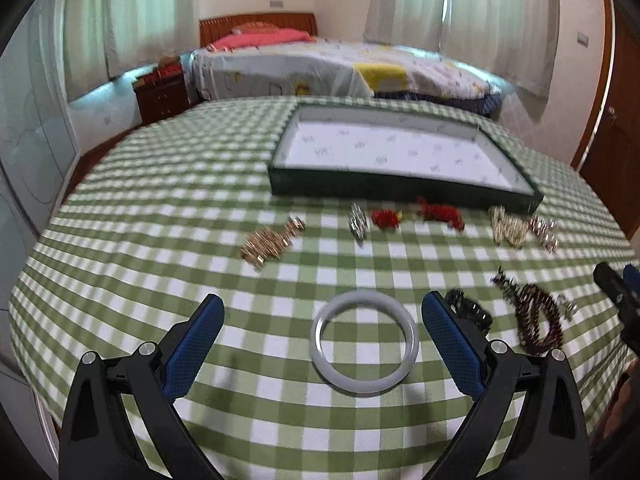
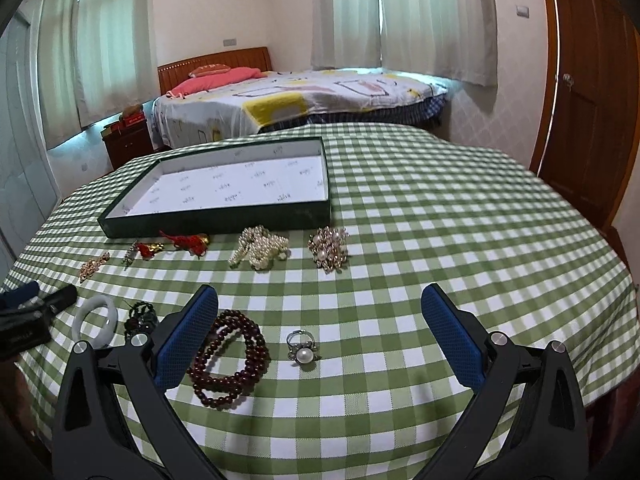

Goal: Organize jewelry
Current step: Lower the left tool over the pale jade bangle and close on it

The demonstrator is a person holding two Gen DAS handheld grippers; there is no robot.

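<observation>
A pale jade bangle [image 1: 364, 341] lies flat on the green checked cloth, between the fingers of my open left gripper [image 1: 323, 312], untouched. In the right wrist view the same bangle [image 2: 95, 322] sits at the far left. My right gripper [image 2: 319, 300] is open above a pearl ring [image 2: 303, 347], with a dark red bead bracelet [image 2: 229, 358] against its left finger. A dark green tray [image 2: 218, 222] with a white printed lining stands empty beyond. Along its front lie red ornaments [image 2: 185, 240], a pearl heap [image 2: 260, 252] and a pearl brooch [image 2: 329, 249].
A gold chain piece [image 1: 270, 242] and a silver piece [image 1: 357, 221] lie left of the red ornaments. A black bead bracelet [image 2: 141, 318] rests beside the bangle. The round table's edge [image 2: 600, 360] curves off to the right. A bed [image 2: 296, 98] stands behind the table.
</observation>
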